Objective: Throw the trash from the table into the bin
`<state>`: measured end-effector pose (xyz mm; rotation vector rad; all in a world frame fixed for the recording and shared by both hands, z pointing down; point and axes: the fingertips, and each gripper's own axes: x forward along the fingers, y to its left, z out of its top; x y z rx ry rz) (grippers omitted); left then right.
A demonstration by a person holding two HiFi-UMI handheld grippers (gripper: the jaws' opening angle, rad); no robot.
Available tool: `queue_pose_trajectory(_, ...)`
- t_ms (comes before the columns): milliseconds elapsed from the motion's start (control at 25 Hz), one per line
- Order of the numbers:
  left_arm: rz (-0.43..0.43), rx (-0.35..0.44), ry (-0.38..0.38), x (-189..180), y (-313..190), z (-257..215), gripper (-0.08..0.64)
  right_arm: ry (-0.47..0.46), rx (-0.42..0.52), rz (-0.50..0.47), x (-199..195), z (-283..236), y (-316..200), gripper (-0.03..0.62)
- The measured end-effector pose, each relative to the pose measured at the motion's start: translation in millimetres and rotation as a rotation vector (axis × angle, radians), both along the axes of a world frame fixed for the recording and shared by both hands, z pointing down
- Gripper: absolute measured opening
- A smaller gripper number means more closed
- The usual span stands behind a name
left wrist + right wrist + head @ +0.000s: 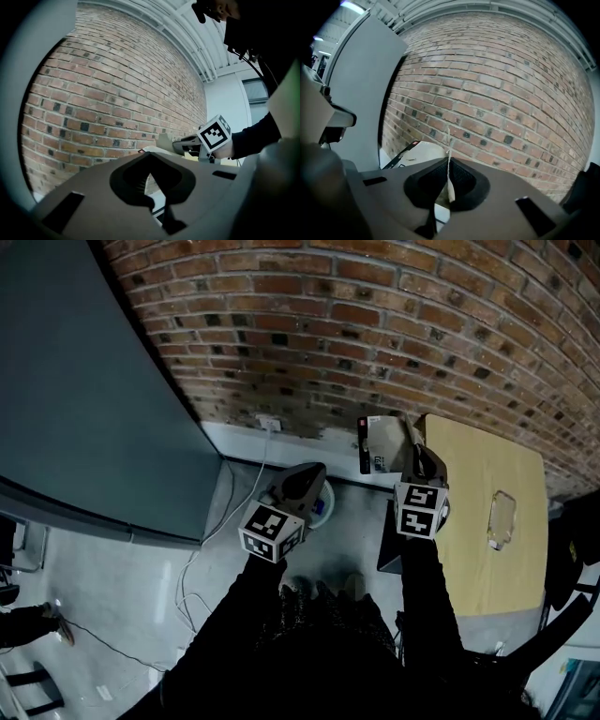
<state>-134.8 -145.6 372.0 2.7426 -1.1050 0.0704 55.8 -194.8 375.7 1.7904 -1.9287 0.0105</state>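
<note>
Right gripper view shows the right gripper (449,190) with its fingers (465,180) closed on a thin pale paper scrap (449,157), which stands edge-on between them and rises a little above them. Ahead of it, near the foot of the brick wall (497,93), sits a white open-topped container (419,152) with a black edge. Head view places this container (384,444) at the end of the wooden bench (478,474), with the right gripper (422,463) pointed towards it. I take it to be the bin, though a round white vessel (323,507) on the floor beneath the left gripper (309,476) could equally serve, and the frames do not settle which. Left gripper view shows that gripper's fingers (136,185) drawn together with nothing between them. A clear plastic wrapper (502,518) lies on the bench, not yet collected. Judged step: carrying the scrap to the bin. The next move calls for bringing the scrap over the container's opening before parting the fingers. The scrap is light and may cling to a pad or drift wide.
</note>
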Motion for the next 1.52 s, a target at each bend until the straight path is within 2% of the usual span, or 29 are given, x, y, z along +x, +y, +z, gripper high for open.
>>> queue_pose_trajectory(320, -0.041, -0.02, -0.001, -49, 0, 14, 0.005, -0.056, -0.038, -0.063, -69, 24, -3, 0.011)
queue_pose_trajectory(720, -0.076, -0.075, -0.033, -80, 0, 56, 0.005, -0.091, -0.118, -0.151, -115, 82, 0, 0.011)
queue_pose_trajectory(1120, -0.141, -0.108, -0.017, -67, -24, 96, 0.005, -0.166, -0.183, -0.269, -129, 146, -13, 0.011)
queue_pose_trajectory(1360, -0.137, -0.146, -0.06, -57, -37, 133, 0.005, -0.203, -0.222, -0.316, -131, 191, -20, 0.011)
queue_pose_trajectory(1520, -0.143, -0.155, -0.047, -55, -46, 151, 0.005, -0.221, -0.264, -0.326, -135, 222, -25, 0.011)
